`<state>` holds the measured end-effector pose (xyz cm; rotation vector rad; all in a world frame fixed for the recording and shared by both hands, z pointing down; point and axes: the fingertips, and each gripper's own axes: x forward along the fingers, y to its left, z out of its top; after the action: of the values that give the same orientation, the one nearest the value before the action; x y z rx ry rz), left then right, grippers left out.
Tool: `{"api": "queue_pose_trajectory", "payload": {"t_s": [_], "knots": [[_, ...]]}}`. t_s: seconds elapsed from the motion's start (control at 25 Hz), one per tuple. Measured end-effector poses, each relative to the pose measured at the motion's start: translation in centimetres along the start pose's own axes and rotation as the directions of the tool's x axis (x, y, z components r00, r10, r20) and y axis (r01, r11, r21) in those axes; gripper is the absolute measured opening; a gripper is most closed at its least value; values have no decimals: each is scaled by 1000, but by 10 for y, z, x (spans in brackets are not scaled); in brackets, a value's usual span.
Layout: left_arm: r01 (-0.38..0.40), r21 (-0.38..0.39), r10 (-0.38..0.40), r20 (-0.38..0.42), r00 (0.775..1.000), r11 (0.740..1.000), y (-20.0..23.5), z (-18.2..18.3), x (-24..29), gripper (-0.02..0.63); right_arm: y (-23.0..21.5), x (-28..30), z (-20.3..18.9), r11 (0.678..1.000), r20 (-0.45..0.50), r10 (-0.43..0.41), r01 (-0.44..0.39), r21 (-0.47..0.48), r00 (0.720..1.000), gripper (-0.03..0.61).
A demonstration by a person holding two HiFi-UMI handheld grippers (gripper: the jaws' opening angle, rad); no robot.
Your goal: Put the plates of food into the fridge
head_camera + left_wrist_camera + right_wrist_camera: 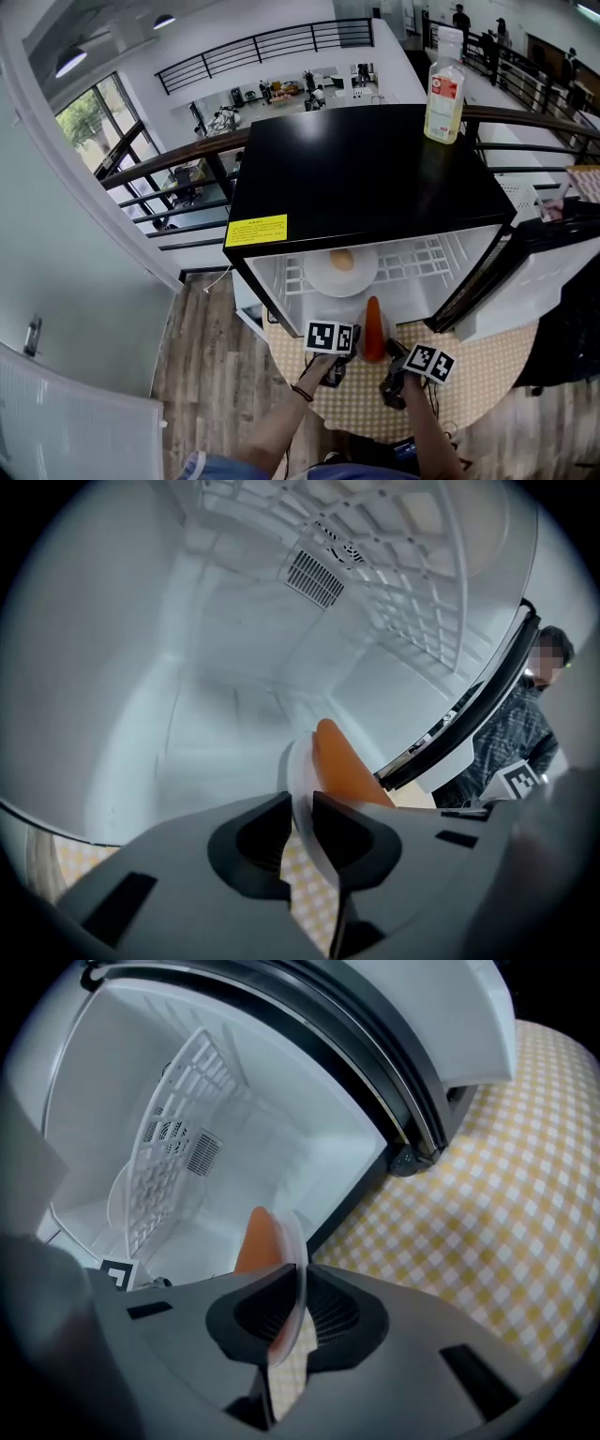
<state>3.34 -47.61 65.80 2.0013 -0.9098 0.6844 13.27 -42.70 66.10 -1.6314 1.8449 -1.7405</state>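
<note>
An orange carrot (373, 330) lies on a thin white plate (299, 761) at the open front of the fridge (366, 178), level with the lower compartment. Both grippers hold that plate by its rim. My left gripper (300, 813) is shut on its left edge and my right gripper (302, 1283) on its right edge, with the carrot (258, 1239) just beyond the jaws. In the head view the left gripper (340, 351) and right gripper (394, 364) flank the carrot. A second white plate with a round bun (342, 262) rests on the wire shelf inside.
The fridge door (525, 272) stands swung open to the right. A clear bottle with a red label (444, 89) stands on the black fridge top. The fridge sits on a round table with a yellow checked cloth (487, 375). A railing runs behind.
</note>
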Motion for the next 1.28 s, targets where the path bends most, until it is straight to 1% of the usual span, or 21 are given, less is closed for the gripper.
{"api": "queue_pose_trajectory", "payload": {"t_s": [0.12,0.2,0.28,0.36,0.4,0.44,0.56,0.68,0.76,0.92,1.0,1.16,1.28], "knots": [[-3,3,3,4,1000,1000,4,0,4,72,0,2,-1,1000,5,-11,11,-5,1000,44],[1,19,-1,11,1000,1000,4,2,5,75,0,2,0,1000,17,-15,15,9,1000,44],[-22,78,21,18,1000,997,5,6,3,78,0,3,3,999,36,-16,14,39,999,44],[-68,160,63,36,997,985,7,10,-4,103,2,5,8,999,57,-25,22,48,998,44],[-85,186,77,47,996,979,8,12,-7,115,3,6,9,998,67,-31,28,50,997,44],[-91,195,82,56,995,977,8,12,-11,115,2,8,11,998,76,-37,32,59,996,44],[-74,170,63,71,995,983,8,5,-21,115,0,12,15,993,103,-49,37,113,993,44],[-55,152,41,96,995,987,3,-5,-34,114,0,17,24,993,136,-76,62,105,988,44],[-42,153,24,113,993,987,-2,-12,-43,114,1,19,31,992,161,-88,72,104,983,44],[-7,172,-15,128,992,985,-13,-31,-61,114,3,24,47,982,226,-105,65,180,968,41],[13,173,-36,133,990,985,-19,-41,-71,114,2,27,58,977,255,-123,73,198,959,40],[33,135,-55,160,986,990,-20,-56,-93,114,-1,34,78,972,297,-167,106,210,940,38],[30,101,-49,193,980,994,-15,-64,-111,114,0,42,87,972,307,-196,144,184,931,40]]}}
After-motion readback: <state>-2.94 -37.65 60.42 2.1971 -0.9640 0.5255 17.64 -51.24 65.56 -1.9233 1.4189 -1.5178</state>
